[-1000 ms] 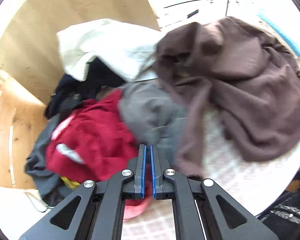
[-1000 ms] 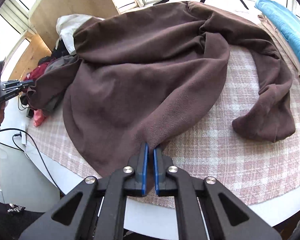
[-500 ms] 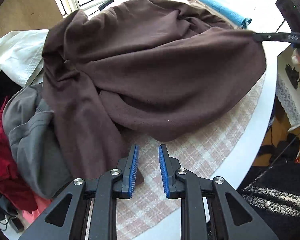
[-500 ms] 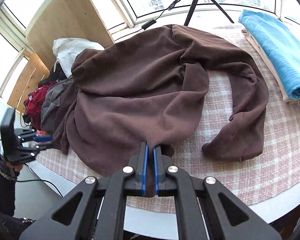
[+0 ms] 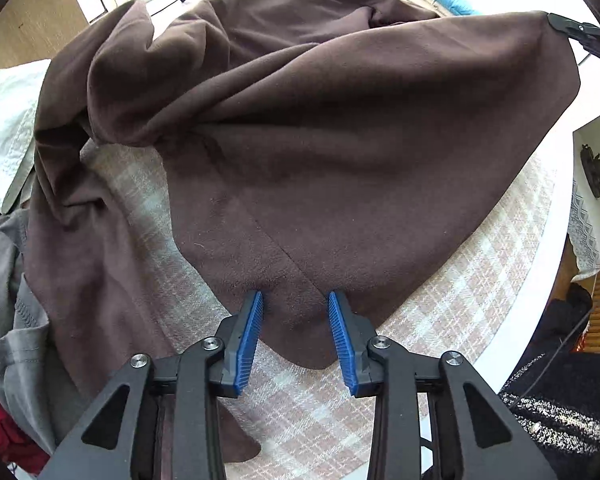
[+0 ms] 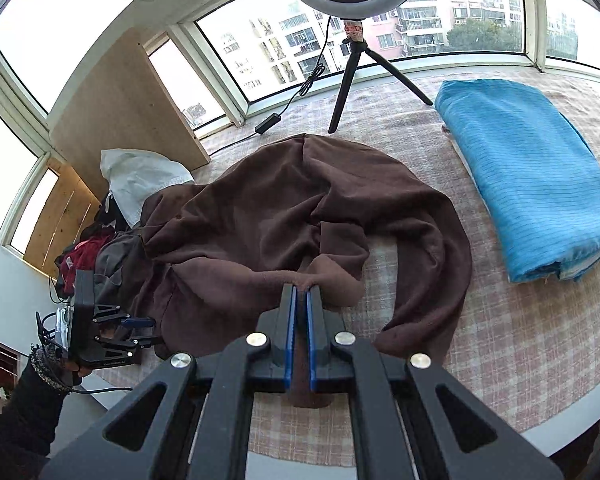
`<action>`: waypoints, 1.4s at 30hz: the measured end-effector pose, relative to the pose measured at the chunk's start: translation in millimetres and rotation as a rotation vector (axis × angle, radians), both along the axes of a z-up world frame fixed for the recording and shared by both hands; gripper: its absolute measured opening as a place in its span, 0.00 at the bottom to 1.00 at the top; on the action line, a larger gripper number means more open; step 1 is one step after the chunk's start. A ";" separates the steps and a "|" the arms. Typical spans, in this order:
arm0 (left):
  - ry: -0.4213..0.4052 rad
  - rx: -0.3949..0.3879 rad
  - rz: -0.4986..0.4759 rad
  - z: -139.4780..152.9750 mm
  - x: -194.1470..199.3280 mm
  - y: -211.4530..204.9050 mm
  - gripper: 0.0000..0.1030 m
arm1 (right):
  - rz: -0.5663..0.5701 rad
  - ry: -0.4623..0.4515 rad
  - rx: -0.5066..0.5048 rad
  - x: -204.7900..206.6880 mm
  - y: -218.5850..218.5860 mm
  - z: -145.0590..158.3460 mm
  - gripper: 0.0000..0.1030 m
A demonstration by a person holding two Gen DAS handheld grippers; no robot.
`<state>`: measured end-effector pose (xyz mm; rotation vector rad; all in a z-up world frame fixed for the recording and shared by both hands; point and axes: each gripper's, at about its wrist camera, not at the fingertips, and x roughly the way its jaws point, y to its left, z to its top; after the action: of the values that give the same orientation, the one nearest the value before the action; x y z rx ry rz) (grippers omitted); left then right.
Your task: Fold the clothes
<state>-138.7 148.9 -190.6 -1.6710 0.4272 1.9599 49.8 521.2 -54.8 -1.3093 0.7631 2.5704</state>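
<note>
The left claw opened wide and moved up to the brown top; its hem now sits between the blue pads.

A home sunroom: bay windows onto apartment blocks, laundry pile, checked tablecloth.

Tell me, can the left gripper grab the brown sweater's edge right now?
Probably yes. The left gripper is open, with the brown sweater hem lying between its fingers and nothing in the way. The right gripper already pinches another edge.

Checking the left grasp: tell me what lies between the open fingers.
In the left wrist view, the left hand-held gripper is open, with a hem corner of the brown garment between its fingers, over the plaid tablecloth.
</note>
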 end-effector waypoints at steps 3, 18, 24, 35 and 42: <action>-0.013 -0.035 0.055 -5.2 -4.6 4.5 0.32 | 0.031 -0.012 -0.007 -9.1 7.0 -9.6 0.05; -0.027 0.280 0.329 144.7 8.0 -101.4 0.05 | 0.172 0.034 0.035 -8.2 10.9 58.3 0.05; -0.043 0.013 0.470 54.2 -103.1 -121.9 0.14 | 0.235 -0.128 0.043 -172.6 15.6 -5.3 0.09; 0.008 0.086 0.394 96.3 -61.4 -128.7 0.16 | 0.239 -0.174 -0.011 -153.2 5.2 -37.9 0.10; 0.000 0.098 0.342 95.8 -42.9 -115.6 0.16 | 0.236 -0.249 -0.168 -188.3 -0.8 -91.0 0.10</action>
<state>-181.6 33.3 -94.8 -1.7728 0.0429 2.1804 -138.4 520.4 -145.8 -1.8306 0.8344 2.4856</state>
